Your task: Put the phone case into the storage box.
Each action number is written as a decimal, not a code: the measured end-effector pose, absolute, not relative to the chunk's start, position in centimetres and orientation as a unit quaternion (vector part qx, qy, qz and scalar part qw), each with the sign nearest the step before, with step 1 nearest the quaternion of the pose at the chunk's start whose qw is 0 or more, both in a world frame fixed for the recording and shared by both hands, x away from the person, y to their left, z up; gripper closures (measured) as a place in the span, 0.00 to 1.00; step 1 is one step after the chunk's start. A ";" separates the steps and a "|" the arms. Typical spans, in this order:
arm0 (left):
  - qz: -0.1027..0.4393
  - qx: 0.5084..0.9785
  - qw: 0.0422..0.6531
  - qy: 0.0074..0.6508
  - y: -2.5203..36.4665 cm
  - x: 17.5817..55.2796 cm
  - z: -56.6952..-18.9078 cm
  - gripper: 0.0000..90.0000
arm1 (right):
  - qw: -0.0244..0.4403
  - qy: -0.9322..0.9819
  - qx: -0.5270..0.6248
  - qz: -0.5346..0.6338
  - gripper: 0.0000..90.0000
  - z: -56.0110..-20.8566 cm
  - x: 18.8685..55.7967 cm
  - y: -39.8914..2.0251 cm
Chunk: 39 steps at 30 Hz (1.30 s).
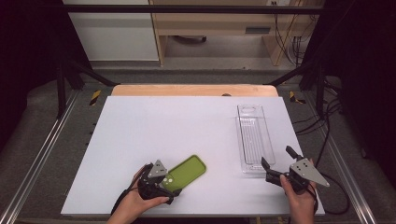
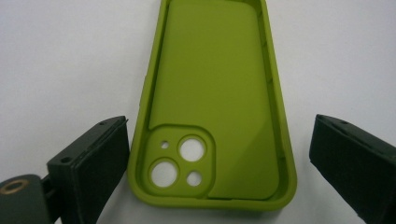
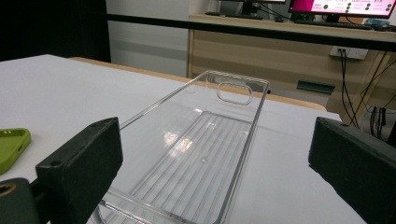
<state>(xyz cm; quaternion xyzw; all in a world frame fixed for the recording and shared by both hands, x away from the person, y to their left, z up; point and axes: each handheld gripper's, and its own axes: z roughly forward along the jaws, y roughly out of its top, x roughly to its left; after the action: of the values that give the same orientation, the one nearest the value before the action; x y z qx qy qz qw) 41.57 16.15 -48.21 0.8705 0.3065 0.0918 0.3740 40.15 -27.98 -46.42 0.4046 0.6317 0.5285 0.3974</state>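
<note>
A green phone case [image 1: 189, 170] lies inside-up on the white table [image 1: 163, 126], near the front edge. My left gripper [image 1: 170, 183] is open around its camera-cutout end. In the left gripper view the case [image 2: 215, 93] sits between the jaws, the left one almost at its edge and the right one a gap away. A clear plastic tray [image 1: 254, 137] lies lengthwise at the right. My right gripper [image 1: 277, 156] is open at the tray's near end, and its own view looks along the tray [image 3: 201, 140] between the two jaws. The case's tip [image 3: 11, 144] shows at that view's left.
The table's wooden far edge [image 1: 194, 90] lies beyond the white top. Black frame bars [image 1: 187, 8] and cables [image 1: 327, 116] surround the table. A wooden desk [image 3: 280, 51] with monitors stands behind.
</note>
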 end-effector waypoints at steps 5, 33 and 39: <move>0.091 0.873 0.372 0.304 16.0 41.6 -48.2 0.05 | 0.397 0.632 0.404 0.529 0.04 -46.4 40.1 -28.0; 0.127 0.879 0.359 0.286 16.1 41.2 -48.6 0.18 | 0.397 0.635 0.401 0.528 0.04 -46.4 40.2 -27.8; 0.131 0.879 0.359 0.287 16.1 41.4 -48.2 0.18 | 0.397 0.633 0.403 0.528 0.04 -46.4 40.1 -27.9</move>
<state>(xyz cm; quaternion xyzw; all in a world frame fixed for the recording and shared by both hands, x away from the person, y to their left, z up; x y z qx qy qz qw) 41.43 16.14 -48.16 0.8786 0.2866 0.1313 0.3587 40.13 -27.93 -46.39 0.4033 0.6327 0.5283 0.3974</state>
